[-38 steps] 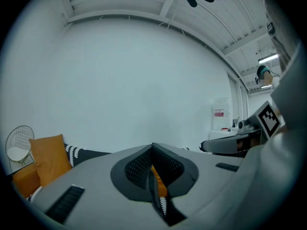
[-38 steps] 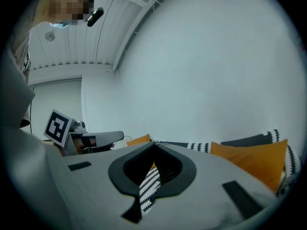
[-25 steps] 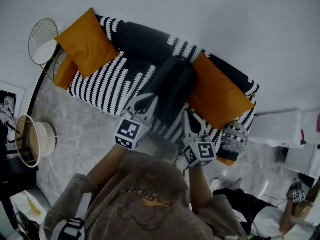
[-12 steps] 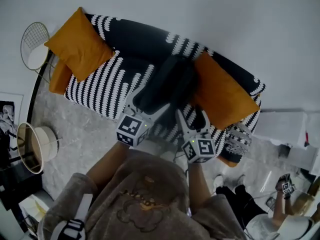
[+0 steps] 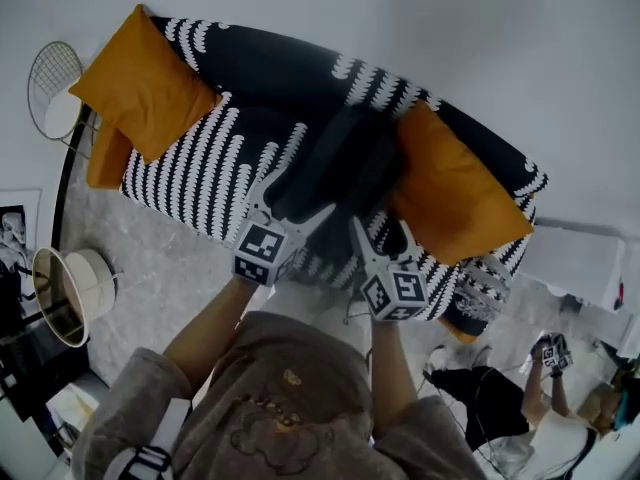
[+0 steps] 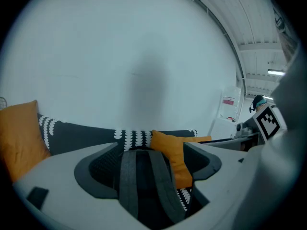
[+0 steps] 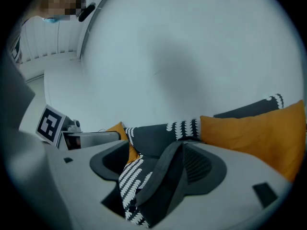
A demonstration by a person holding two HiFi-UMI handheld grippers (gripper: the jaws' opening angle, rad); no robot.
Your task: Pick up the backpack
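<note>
A dark grey backpack (image 5: 345,163) lies on the seat of a black-and-white patterned sofa (image 5: 205,163), with an orange pillow (image 5: 455,193) on its right. My left gripper (image 5: 290,206) is at the backpack's near left edge. Its jaws have just been opening and stand open; in the left gripper view the backpack's straps (image 6: 144,186) show in the gap, with no pad pressing on them. My right gripper (image 5: 383,234) is at the near right edge, and its jaws have also just been opening and stand open. The right gripper view shows the backpack's side (image 7: 168,178) in its gap.
A second orange pillow (image 5: 140,83) leans at the sofa's left end. A wire side table (image 5: 52,93) and a round lamp (image 5: 68,293) stand left of the sofa. A white cabinet (image 5: 580,258) is at the right. Another person (image 5: 540,423) crouches at the lower right.
Both grippers went from shut to open. The sofa and backpack now sit lower and closer in the head view, with both grippers' tips at the backpack's near edge.
</note>
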